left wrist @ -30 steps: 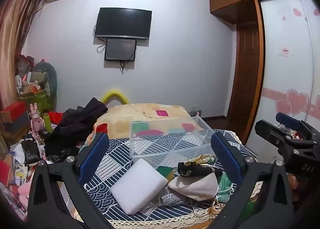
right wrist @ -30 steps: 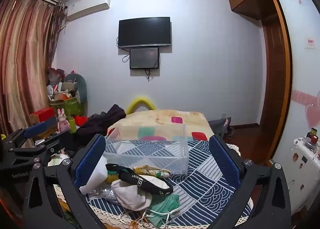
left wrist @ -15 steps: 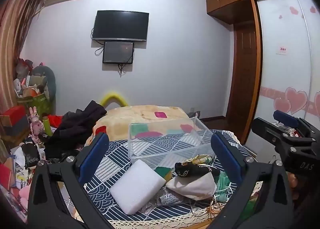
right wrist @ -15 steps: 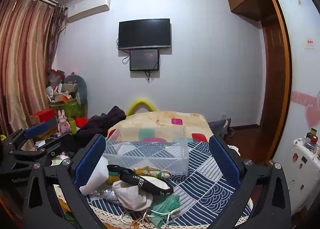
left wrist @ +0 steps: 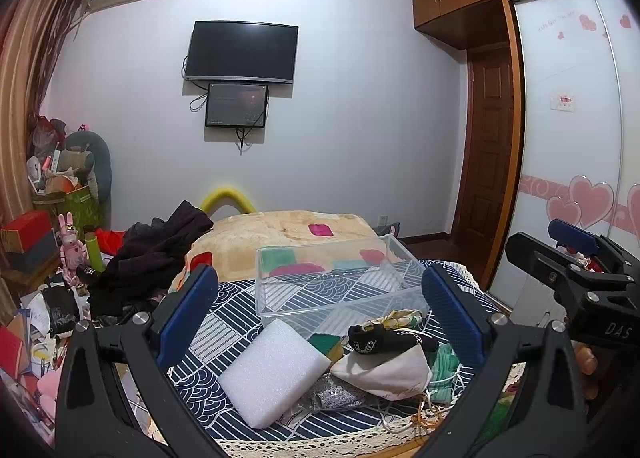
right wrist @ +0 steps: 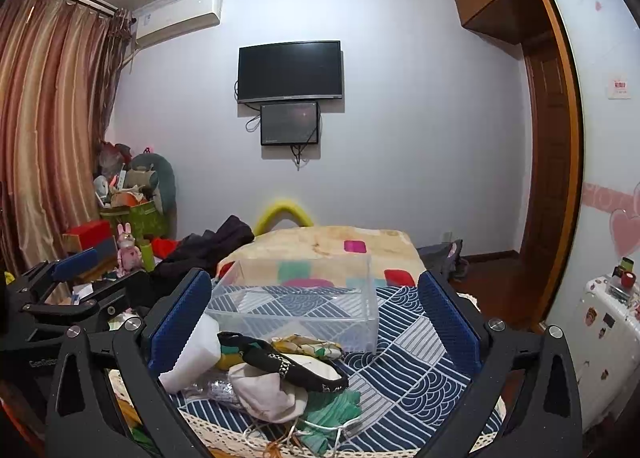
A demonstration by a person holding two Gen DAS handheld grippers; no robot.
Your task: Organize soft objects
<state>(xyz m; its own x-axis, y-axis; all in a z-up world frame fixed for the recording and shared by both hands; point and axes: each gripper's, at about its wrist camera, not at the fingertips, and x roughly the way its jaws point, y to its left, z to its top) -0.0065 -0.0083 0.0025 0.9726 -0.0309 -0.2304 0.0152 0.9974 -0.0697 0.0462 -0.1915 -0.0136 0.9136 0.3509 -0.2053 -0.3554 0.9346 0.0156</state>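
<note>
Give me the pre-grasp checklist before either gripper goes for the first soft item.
1. Left gripper open, holding nothing: ok.
2. Right gripper open, holding nothing: ok.
3. Clear plastic box holds nothing, open top: ok.
4. White foam block lies exposed, nothing on top: ok.
5. Black pouch rests on the beige pouch; lifting singly: not ok.
6. Strings snagging the green cloth: cannot tell.

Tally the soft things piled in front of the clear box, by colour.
White: 2, the foam block and the cloth pouch
Black: 1, the band
Green: 1, the mesh cloth
Yellow patterned: 1, the fabric
Total: 5
</note>
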